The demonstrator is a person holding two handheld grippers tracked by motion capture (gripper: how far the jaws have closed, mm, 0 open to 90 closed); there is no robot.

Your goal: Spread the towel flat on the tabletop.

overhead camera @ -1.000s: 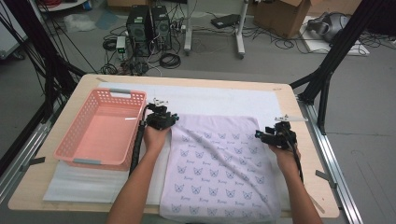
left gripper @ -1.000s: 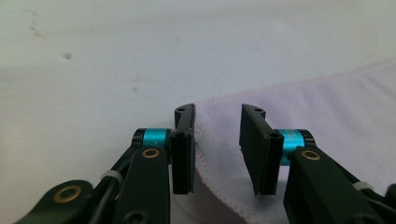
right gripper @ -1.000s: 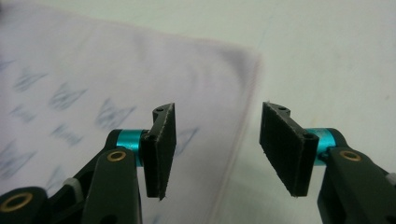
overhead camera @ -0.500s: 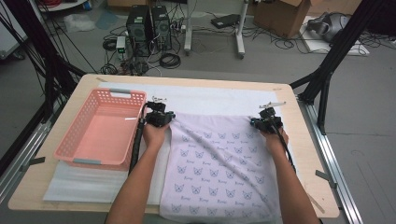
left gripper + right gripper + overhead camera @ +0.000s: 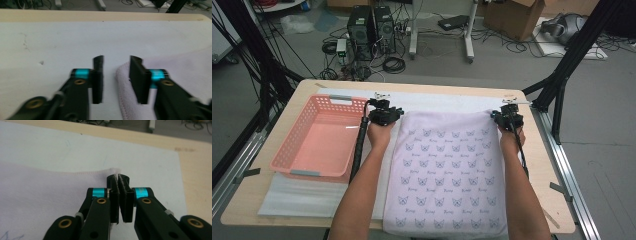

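While the right gripper (image 5: 119, 178) is pinching the far right corner of the pale lilac butterfly-print towel (image 5: 447, 175) on the white foam mat (image 5: 302, 192), the left gripper (image 5: 116, 65) has just been opening, its jaws parted. The towel's far left corner is lying at its one o'clock, unheld, with the towel's long axis running twelve to six.

A pink basket (image 5: 319, 137) blocks passage at nine o'clock of the left gripper (image 5: 383, 114); bare white mat (image 5: 447, 102) lies open at twelve o'clock.
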